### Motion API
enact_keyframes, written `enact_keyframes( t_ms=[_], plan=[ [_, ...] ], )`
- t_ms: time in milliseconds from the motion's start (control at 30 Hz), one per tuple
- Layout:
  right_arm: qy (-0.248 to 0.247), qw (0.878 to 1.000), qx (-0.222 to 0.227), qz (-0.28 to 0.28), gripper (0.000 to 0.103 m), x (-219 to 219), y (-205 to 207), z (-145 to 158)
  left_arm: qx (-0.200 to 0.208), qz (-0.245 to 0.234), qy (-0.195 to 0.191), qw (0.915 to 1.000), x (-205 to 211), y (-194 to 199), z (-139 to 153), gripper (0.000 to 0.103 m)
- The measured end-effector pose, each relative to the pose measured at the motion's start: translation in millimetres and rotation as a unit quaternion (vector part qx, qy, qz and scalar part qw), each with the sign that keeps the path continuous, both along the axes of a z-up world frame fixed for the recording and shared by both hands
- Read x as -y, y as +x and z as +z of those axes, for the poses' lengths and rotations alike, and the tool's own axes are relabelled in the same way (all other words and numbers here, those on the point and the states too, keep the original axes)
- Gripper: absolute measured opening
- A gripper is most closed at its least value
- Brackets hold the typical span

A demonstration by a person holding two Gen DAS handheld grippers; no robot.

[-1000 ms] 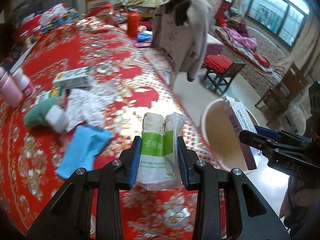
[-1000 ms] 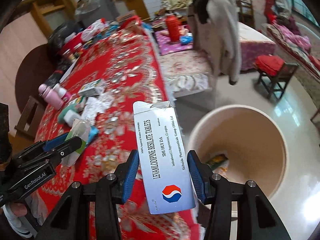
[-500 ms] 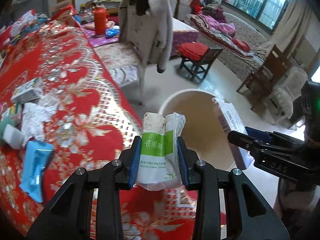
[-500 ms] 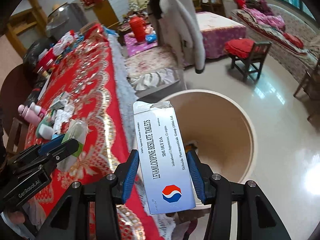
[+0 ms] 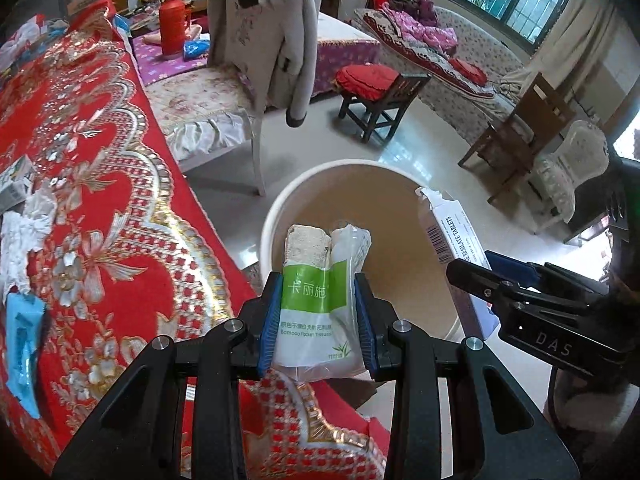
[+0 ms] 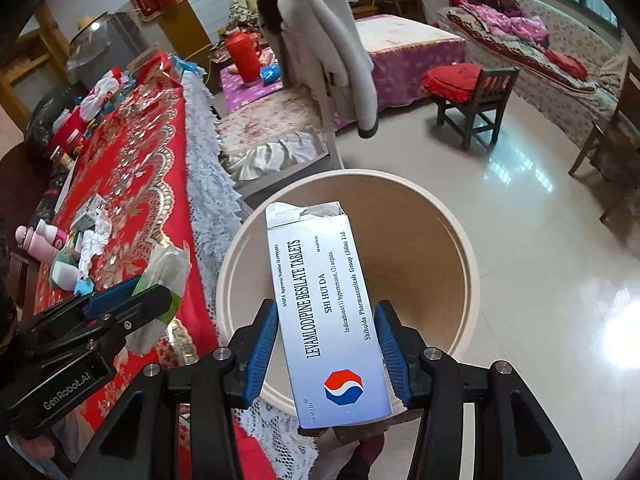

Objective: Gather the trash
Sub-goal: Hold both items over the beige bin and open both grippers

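Left wrist view: the left gripper (image 5: 318, 318) is clamped on a pocket tissue pack (image 5: 318, 300), upright between its blue pads, above the near rim of the beige trash bucket (image 5: 276, 216). The pack is clear plastic with a green band and is partly empty.

Right wrist view: the right gripper (image 6: 326, 354) grips a tablet box (image 6: 324, 312) by its long sides, over the bucket's mouth. The box is white-blue with a torn top flap and a red-blue logo.
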State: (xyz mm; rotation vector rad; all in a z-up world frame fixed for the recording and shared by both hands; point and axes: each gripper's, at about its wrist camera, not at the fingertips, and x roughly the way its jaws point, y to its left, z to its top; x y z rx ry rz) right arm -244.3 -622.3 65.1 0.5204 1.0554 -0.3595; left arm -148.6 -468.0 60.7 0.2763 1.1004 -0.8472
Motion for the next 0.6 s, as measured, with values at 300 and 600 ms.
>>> enact_keyframes(
  t_ms=[300, 600],
  plan=[
    [0.005, 1.000, -0.007, -0.010, 0.048, 13, -2, -7, -0.011, -0.005, 0.006, 0.9999, 17, 1, -9, 0.032],
    [0.010, 1.000, -0.010, -0.019, 0.048, 22, -4, -11, -0.020, -0.006, 0.006, 0.9998, 26, 3, -16, 0.032]
  ],
)
